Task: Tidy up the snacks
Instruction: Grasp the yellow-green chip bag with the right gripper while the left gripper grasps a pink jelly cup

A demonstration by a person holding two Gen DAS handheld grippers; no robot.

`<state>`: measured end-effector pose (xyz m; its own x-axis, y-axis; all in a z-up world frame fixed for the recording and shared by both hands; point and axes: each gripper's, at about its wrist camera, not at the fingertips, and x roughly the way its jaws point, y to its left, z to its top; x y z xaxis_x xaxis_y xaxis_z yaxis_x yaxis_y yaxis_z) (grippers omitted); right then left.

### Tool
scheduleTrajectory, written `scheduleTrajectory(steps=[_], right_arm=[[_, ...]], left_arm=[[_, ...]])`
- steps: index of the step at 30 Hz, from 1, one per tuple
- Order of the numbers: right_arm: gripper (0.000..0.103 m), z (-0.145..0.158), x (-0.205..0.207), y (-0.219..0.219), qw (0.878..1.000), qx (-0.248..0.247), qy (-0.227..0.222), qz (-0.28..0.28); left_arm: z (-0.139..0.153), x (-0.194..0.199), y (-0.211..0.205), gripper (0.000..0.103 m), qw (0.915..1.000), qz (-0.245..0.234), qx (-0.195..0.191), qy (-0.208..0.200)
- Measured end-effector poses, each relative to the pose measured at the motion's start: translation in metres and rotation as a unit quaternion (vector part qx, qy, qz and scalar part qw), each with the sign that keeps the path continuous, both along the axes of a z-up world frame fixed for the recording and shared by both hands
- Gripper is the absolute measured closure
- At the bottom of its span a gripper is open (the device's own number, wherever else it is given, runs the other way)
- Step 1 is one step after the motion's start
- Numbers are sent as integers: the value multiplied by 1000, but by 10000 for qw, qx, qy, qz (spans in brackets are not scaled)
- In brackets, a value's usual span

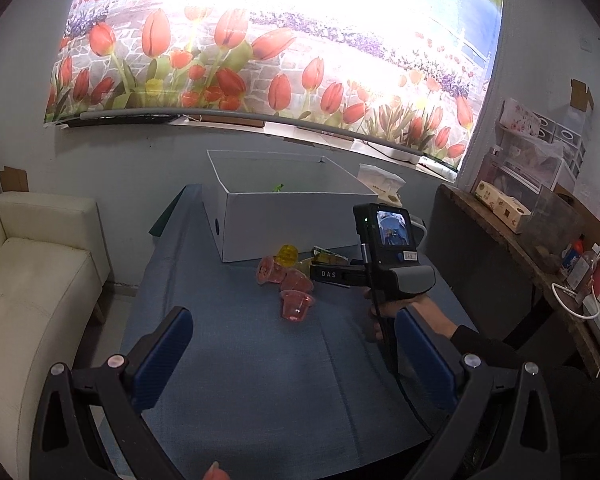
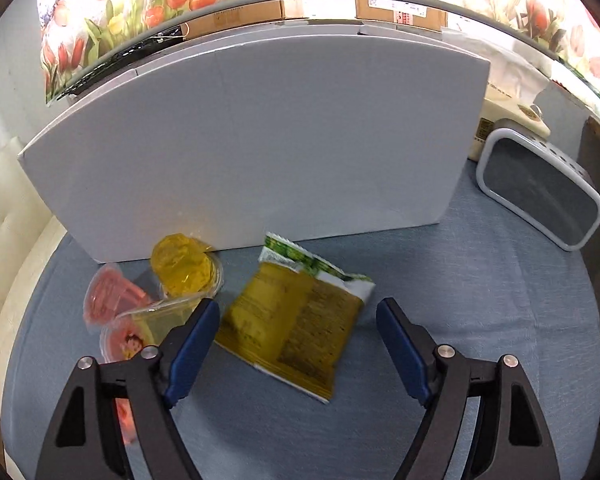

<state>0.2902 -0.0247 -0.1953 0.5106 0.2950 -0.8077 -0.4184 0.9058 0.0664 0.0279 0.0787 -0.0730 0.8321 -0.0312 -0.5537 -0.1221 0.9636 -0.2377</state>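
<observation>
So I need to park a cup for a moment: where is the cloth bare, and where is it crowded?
Bare: the blue cloth between the left tongs and the pink cups, and right of the yellow packet toward the mirror. Crowded: before the white box, around the yellow cup.

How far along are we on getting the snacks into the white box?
Early. Done: something green shows inside the white box, though what it is cannot be told. In hand: nothing; the right gripper is open around the yellow-green snack packet, not yet shut on it, and the left gripper hangs open over the cloth. Left: the packet, the yellow jelly cup and the pink jelly cups lie outside the box.
</observation>
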Motion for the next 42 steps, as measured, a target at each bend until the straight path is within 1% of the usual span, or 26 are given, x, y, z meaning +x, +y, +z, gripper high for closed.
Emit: scheduleTrajectory(steps=[2,4,5,7,8,10,14,19,23,27,32,35,36,38,39,42], right_arm=[[18,-1,3,3,10000,12,67,-8],[18,-5,5,6,9997,-227,21,-112],[18,-5,4,6,9997,-214,-48,-104],[19,-5,5,5,9996,-248,-46,-112],[24,-5,4,6,9995,-282,-55,-119],[29,-5,1,11,9991,-386,-115,-112],[41,-2,-10,9,9992,-345,-150,-152],[47,7,-31,6,9992,-341,-202,-63],[48,23,-55,-12,9994,-110,-322,-47],[48,39,-87,-41,9992,169,-373,-12],[48,60,-127,-93,9974,641,-329,-84],[48,68,-152,-116,9965,755,-342,-136],[48,72,-153,-124,9963,777,-337,-149],[48,76,-170,-140,9956,834,-361,-235],[48,74,-172,-144,9956,838,-345,-245],[48,77,-187,-159,9949,893,-353,-303]], left_arm=[[-2,1,2,0,10000,12,-11,27],[-3,0,3,0,10000,60,-4,29],[-4,-1,3,0,10000,42,-27,16],[-4,-1,4,0,10000,64,-20,21],[-5,0,4,0,10000,71,-15,26],[-6,1,4,0,10000,71,-33,57],[-7,2,2,0,9999,85,15,83],[-11,10,2,0,9998,66,50,158],[-19,20,-2,0,9997,-8,148,205],[-35,42,-10,0,9990,-107,247,358],[-61,80,-24,0,9971,-235,405,606],[-81,108,-34,0,9952,-296,512,776],[-87,117,-38,0,9944,-299,608,815],[-101,137,-42,0,9924,-333,746,925],[-107,144,-43,0,9914,-323,775,1008],[-125,167,-42,0,9897,-229,689,1231]])
